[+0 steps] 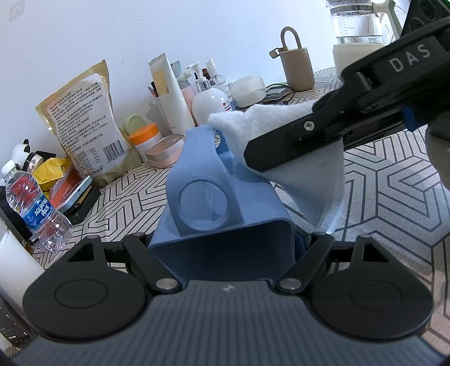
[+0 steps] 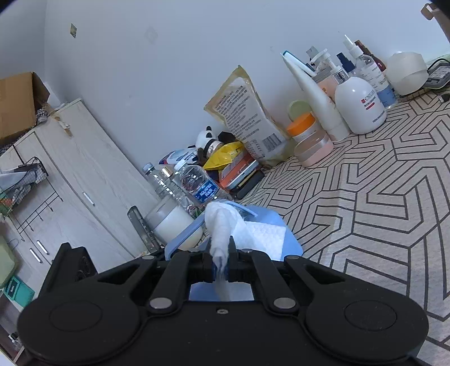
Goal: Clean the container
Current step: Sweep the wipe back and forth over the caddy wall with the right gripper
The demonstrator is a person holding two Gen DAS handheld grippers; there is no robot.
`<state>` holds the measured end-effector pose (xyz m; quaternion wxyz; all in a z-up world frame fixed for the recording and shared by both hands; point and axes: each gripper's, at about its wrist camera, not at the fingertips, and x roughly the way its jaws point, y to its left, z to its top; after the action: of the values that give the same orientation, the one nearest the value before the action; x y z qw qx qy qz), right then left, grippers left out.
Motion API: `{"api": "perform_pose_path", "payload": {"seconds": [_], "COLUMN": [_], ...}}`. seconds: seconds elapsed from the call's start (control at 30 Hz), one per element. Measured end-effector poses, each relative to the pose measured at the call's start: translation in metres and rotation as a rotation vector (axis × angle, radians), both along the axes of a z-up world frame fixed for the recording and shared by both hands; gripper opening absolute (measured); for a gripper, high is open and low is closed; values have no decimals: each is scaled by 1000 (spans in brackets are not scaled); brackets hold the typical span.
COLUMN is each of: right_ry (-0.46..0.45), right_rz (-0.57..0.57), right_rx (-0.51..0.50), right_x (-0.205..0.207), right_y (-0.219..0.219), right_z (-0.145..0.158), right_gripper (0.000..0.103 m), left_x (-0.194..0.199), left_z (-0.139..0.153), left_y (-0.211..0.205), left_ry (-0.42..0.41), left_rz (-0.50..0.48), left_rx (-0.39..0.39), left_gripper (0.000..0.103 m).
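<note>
while the blue container point(image 1: 225, 202) sits clamped at its near end between the jaws of the left gripper point(image 1: 225, 253), the item lies on its side, stretching away forward of that claw, its round-holed handle uppermost.

right gripper point(image 1: 281, 152): enters from the upper right of the left claw's view, jaws pressed together on a white paper towel point(image 1: 270, 124). in the right wrist view the towel point(image 2: 225, 228) bunches just ahead of the fingertips and lies on the container point(image 2: 289, 242), directly in front of and below that claw.

step in hand, judged: wiping the container. to do it well, keep the left hold firm so the light plastic does not twist, press the wadded part of the towel rather than its loose flap, and run strokes along the wall toward the rim, turning the piece to reach inside.

surface: table covering point(image 1: 393, 191) with a black-lined geometric pattern, under both claws.

room: white wall ahead; beyond the left claw, a foil pouch point(image 1: 84, 124), lotion bottles point(image 1: 208, 104), a water bottle point(image 1: 33, 208) at left; a kettle point(image 1: 357, 25) far right. pale cabinet point(image 2: 70, 174) left of the right claw.
</note>
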<state>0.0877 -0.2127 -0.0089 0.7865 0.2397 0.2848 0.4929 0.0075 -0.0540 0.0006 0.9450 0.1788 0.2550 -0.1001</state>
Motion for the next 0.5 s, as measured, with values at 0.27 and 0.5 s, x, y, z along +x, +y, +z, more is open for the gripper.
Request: {"api": "perform_pose_path", "payload": {"seconds": [0.27, 0.5], "right_ry": [-19, 1], "right_rz": [82, 63], "right_rx": [18, 24], "right_x": [-7, -5], "right_y": [8, 5], "right_z": [2, 1], "right_gripper": [4, 3], "left_x": [0, -1], "left_z": [0, 0], "left_y": [0, -1], "left_ry": [0, -1], "left_rz": [1, 0], "left_rx": [0, 4], "left_gripper": [79, 79]}}
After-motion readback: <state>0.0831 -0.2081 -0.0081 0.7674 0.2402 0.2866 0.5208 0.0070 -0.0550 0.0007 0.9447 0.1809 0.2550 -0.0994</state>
